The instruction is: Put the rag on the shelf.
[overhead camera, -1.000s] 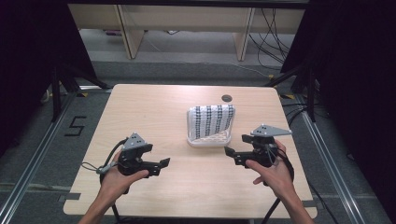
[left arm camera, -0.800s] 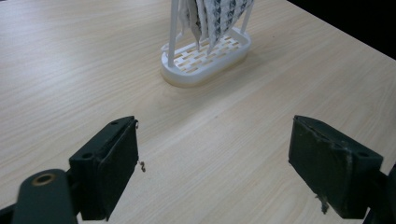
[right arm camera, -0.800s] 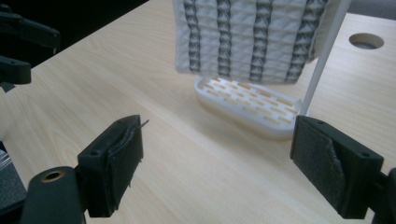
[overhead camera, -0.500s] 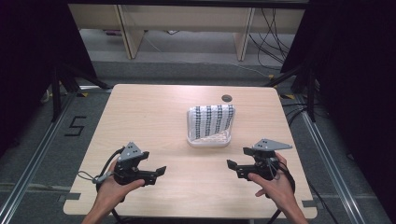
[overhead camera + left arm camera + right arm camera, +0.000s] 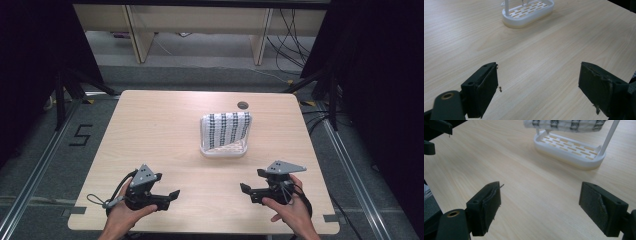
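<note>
**Both grippers wide open, well short of the draped rack**

The white slotted rack [image 5: 223, 148] stands on the wooden bench [image 5: 150, 130], just on the person's side of the round cable hole [image 5: 243, 105] near the far edge. A white cloth with dark chequered stripes [image 5: 227, 128] hangs over the rack's upright posts and covers most of it from above.

The left gripper [image 5: 170, 195] sits near the bench's front edge, well apart from the rack and off to its left. Its fingers [image 5: 482, 92] stand far apart with nothing between them but bare wood; in the left gripper view the rack's base lies beyond the gap, up and slightly left of centre.

The right gripper [image 5: 246, 189] is held near the front edge too, to the right of the rack and well apart from it, somewhat closer than the left one. Its fingers [image 5: 486, 210] are likewise spread wide and hold nothing. In the right gripper view the rack's tray [image 5: 570, 147] and the cloth's lower hem [image 5: 564, 125] lie ahead of the gap, toward the right finger's side, with one thin white post [image 5: 609, 136] rising at the tray's end.

The only legible writing is a dark "5" [image 5: 81, 135] marked on the floor, left of the bench.
</note>
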A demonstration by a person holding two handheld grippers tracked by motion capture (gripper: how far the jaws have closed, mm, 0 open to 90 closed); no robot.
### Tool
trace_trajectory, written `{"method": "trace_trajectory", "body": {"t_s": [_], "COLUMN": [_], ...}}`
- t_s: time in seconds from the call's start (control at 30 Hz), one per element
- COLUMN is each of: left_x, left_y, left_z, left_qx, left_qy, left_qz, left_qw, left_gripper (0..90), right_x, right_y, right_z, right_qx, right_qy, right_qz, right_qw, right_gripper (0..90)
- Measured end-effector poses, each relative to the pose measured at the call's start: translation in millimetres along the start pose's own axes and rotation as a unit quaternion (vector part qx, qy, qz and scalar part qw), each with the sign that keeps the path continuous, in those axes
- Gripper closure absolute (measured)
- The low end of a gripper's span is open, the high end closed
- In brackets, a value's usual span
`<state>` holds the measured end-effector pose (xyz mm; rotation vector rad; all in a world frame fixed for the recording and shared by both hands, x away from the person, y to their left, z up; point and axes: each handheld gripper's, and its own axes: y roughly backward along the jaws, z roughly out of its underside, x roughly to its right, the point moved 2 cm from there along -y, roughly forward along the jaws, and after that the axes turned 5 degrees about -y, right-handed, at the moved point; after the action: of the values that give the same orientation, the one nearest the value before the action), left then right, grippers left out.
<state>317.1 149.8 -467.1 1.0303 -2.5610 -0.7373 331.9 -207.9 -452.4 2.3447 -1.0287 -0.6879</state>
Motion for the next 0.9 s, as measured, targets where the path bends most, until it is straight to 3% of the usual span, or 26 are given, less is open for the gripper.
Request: {"method": "trace_trajectory", "body": {"t_s": [0.07, 0.23, 0.3, 0.33, 0.37, 0.43, 0.47, 0.57, 0.63, 0.73, 0.8, 0.83, 0.87, 0.9], "left_x": [0.0, 1.2, 3.9, 3.6, 4.2, 4.4, 3.5, 6.2, 6.7, 7.4, 8.2, 7.3, 7.7, 5.7], "left_y": [3.9, 5.5, 4.3, 4.8, 4.6, 4.3, 5.1, 2.9, 2.9, 3.1, 1.6, 1.9, 0.7, 1.3], "left_z": [5.6, 15.5, 23.2, 27.6, 29.7, 34.9, 37.8, 43.8, 45.8, 46.4, 47.2, 47.5, 47.8, 48.1], "left_qx": [-0.015, -0.016, -0.011, -0.018, -0.018, -0.022, -0.033, -0.034, -0.041, -0.040, -0.034, -0.038, -0.035, -0.042], "left_qy": [-0.012, -0.012, -0.002, -0.006, -0.004, -0.005, -0.011, -0.012, -0.027, -0.023, -0.019, -0.027, -0.024, -0.036], "left_qz": [-0.009, -0.005, -0.012, -0.010, -0.011, -0.010, -0.012, -0.018, -0.018, -0.021, -0.020, -0.018, -0.017, -0.020], "left_qw": [0.9998, 0.9998, 0.9999, 0.9998, 0.9998, 0.9997, 0.9993, 0.9992, 0.9986, 0.9987, 0.9990, 0.9987, 0.9990, 0.9983], "left_gripper": [15.3, 15.3, 15.3, 15.3, 15.3, 15.3, 15.3, 15.3, 15.4, 15.4, 15.3, 15.4, 15.3, 15.3], "right_x": [-1.4, -1.2, -3.8, -2.2, -5.1, -3.8, -2.5, -5.2, -3.5, -1.8, -5.0, -2.2, -2.0, -1.5], "right_y": [-3.2, -7.4, -8.5, -11.9, -10.6, -13.9, -13.2, -15.0, -14.9, -14.3, -13.2, -13.7, -13.6, -13.7], "right_z": [5.6, 13.3, 19.7, 23.0, 25.3, 28.5, 29.9, 36.9, 39.0, 41.9, 44.0, 43.4, 43.6, 43.6], "right_qx": [-0.001, 0.000, -0.008, -0.006, -0.017, -0.007, -0.015, -0.025, -0.024, -0.022, -0.029, -0.023, -0.023, -0.022], "right_qy": [0.006, 0.013, 0.001, 0.012, -0.001, 0.009, 0.019, 0.006, 0.018, 0.026, 0.004, 0.021, 0.023, 0.025], "right_qz": [-0.003, -0.002, 0.004, -0.006, 0.000, 0.000, 0.008, 0.000, 0.007, 0.017, 0.012, 0.012, 0.013, 0.014], "right_qw": [1.0000, 0.9999, 1.0000, 0.9999, 0.9999, 0.9999, 0.9997, 0.9997, 0.9995, 0.9993, 0.9995, 0.9994, 0.9994, 0.9993], "right_gripper": [18.8, 18.8, 18.7, 18.6, 18.5, 18.2, 18.0, 17.6, 17.5, 17.3, 17.4, 17.3, 17.3, 17.4]}}
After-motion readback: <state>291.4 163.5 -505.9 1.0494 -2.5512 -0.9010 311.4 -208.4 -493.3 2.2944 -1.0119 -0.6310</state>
